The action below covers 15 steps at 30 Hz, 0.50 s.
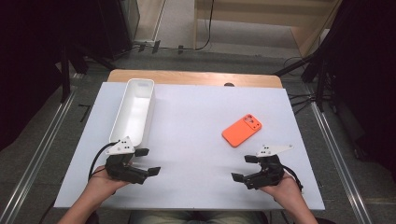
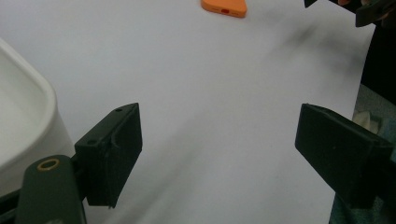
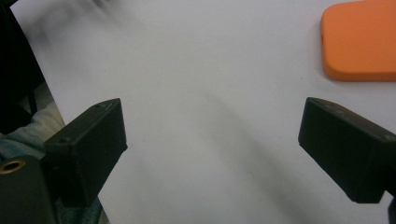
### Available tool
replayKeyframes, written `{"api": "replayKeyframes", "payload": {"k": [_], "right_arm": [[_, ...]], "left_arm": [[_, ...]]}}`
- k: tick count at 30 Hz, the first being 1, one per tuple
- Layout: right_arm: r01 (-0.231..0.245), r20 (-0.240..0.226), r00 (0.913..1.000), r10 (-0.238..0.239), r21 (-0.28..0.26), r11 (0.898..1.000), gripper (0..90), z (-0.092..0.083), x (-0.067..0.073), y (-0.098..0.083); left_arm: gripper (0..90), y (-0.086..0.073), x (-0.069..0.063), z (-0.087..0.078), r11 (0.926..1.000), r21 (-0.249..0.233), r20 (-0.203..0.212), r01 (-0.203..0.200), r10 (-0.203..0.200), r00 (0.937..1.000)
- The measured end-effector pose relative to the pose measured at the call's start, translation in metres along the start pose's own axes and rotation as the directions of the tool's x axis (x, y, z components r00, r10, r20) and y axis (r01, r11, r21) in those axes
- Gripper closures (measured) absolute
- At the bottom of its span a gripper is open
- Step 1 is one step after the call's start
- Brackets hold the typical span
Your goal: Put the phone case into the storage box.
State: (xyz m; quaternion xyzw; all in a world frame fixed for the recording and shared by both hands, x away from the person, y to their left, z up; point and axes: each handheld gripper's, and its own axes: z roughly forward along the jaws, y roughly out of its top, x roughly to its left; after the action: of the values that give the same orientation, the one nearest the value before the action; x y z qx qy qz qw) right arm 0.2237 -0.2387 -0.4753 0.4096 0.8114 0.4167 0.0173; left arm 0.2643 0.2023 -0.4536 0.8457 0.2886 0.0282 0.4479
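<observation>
An orange phone [image 1: 242, 130] lies back-up on the white table top [image 1: 187, 140], right of centre. A long white bin [image 1: 133, 109] stands empty at the left. My left gripper [image 1: 148, 161] rests low near the front edge, just in front of the bin's near end, jaws wide apart with nothing between them. My right gripper [image 1: 243, 168] is open too, a short way in front of the phone. In the left gripper view the open gripper [image 2: 219, 149] has the bin [image 2: 23, 116] at its left and the phone [image 2: 224, 6] far ahead. The right gripper view puts the phone [image 3: 359, 42] up and right of the open gripper [image 3: 212, 140].
The white sheet covers a wooden table whose back edge [image 1: 196, 77] shows beyond it. Grey floor and metal rails [image 1: 42, 144] run along both sides. The other hand's gripper [image 2: 373, 11] peeks in at the top right of the left gripper view.
</observation>
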Motion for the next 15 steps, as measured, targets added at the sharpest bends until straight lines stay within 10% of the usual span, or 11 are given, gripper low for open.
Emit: {"api": "replayKeyframes", "payload": {"k": [15], "right_arm": [[-0.005, -0.002, 1.0000, 0.005, 0.006, 1.000, 6.8, 0.0003, -0.0009, 0.0000]], "left_arm": [[14.7, 0.0000, 0.0004, 0.0000, 1.0000, 0.003, -0.004, -0.002, 0.002, 1.0000]]}}
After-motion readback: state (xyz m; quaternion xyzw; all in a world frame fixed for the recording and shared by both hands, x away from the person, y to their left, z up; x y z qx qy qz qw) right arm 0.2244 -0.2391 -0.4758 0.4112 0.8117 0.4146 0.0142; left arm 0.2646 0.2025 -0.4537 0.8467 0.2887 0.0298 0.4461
